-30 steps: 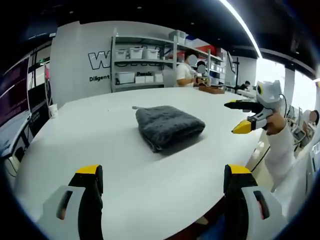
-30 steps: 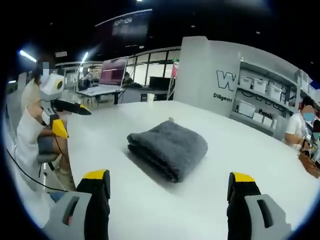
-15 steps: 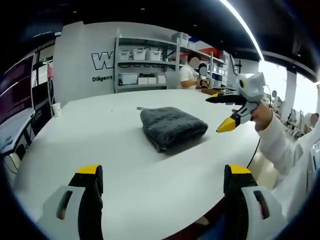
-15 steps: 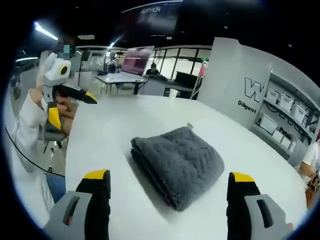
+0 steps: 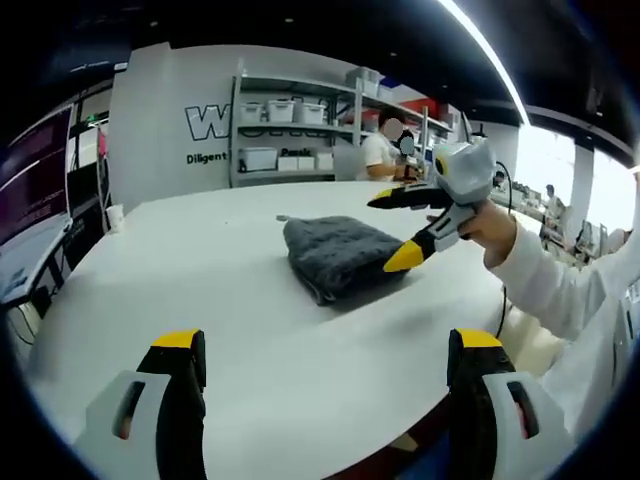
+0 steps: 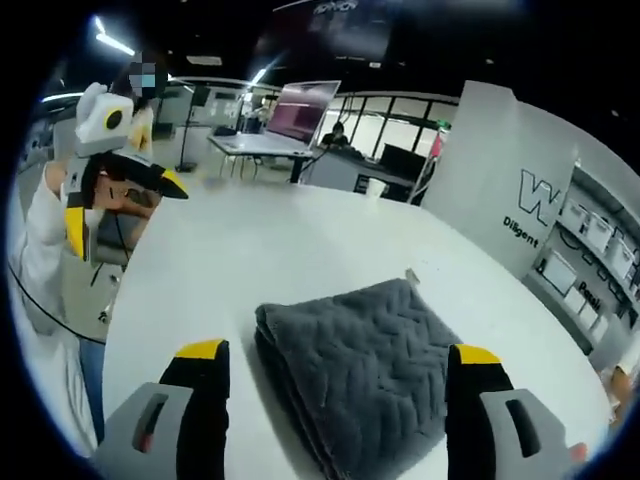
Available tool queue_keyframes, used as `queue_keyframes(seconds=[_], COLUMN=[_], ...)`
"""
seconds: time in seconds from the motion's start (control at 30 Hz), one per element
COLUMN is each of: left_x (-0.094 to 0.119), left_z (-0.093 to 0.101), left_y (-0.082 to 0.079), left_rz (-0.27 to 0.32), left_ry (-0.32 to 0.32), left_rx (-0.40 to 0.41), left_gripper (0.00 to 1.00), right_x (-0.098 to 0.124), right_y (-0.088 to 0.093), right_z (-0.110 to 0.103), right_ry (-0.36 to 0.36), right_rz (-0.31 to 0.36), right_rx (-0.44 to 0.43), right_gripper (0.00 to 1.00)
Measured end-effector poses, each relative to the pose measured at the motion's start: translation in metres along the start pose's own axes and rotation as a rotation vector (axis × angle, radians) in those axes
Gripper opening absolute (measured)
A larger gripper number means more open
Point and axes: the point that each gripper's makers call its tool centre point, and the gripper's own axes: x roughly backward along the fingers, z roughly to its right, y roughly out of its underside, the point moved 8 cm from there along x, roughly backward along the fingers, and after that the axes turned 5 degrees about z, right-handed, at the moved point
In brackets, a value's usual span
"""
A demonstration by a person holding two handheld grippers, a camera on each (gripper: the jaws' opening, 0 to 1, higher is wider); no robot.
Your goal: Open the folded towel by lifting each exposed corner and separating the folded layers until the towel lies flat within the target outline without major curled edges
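Note:
A dark grey towel [image 5: 335, 255] lies folded in a thick pad on the round white table [image 5: 200, 250]. In the left gripper view my left gripper [image 5: 328, 345] stands open, low over the table's near part, well short of the towel. My right gripper [image 5: 395, 228] comes in from the right, open, its yellow tips at the towel's right side. In the right gripper view the towel [image 6: 365, 340] lies close, its stacked folded edges facing left. My right gripper [image 6: 336, 352] is open, jaws astride the towel. The left gripper [image 6: 120, 205] shows far left, held by a hand, open.
Metal shelves with white bins [image 5: 280, 130] stand behind the table, with a person [image 5: 378, 150] beside them. A desk with a screen [image 6: 300, 110] lies beyond the table's far edge. A white cup [image 6: 375, 187] sits off the table edge. Bare table [image 6: 250, 250] surrounds the towel.
My right gripper has moved in from the table's edge to the towel, which now lies between its jaws. My left gripper has barely moved.

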Motion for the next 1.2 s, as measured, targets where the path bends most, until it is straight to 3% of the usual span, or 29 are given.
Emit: queue_keyframes(seconds=[0.23,0.3,0.4,0.57,0.77,0.93,1.2], left_x=[0.002,0.002,0.002,0.004,0.007,0.005,0.005], left_z=[-0.002,-0.002,-0.001,0.000,-0.002,-0.003,0.000], left_y=[0.001,0.001,0.001,0.001,0.001,0.001,0.000], left_rz=[0.000,0.002,0.004,0.009,0.016,0.014,0.016], left_ry=[-0.007,-0.008,-0.005,-0.005,-0.017,-0.017,-0.012], left_rx=[0.003,0.006,0.006,0.005,0.010,0.010,0.010], left_gripper=[1.00,1.00,1.00,1.00,1.00,1.00,1.00], right_x=[-0.030,-0.036,-0.041,-0.052,-0.050,-0.045,-0.034], right_y=[-0.004,-0.004,-0.004,0.002,0.003,-0.001,-0.005], right_z=[-0.015,-0.023,-0.034,-0.041,-0.042,-0.038,-0.028], right_ry=[-0.053,-0.092,-0.144,-0.157,-0.131,-0.131,-0.102], right_rz=[-0.022,-0.021,0.007,-0.027,-0.052,-0.011,0.044], right_rx=[0.064,0.097,0.100,0.126,0.185,0.141,0.088], right_gripper=[0.79,0.70,0.49,0.43,0.23,0.10,0.05])
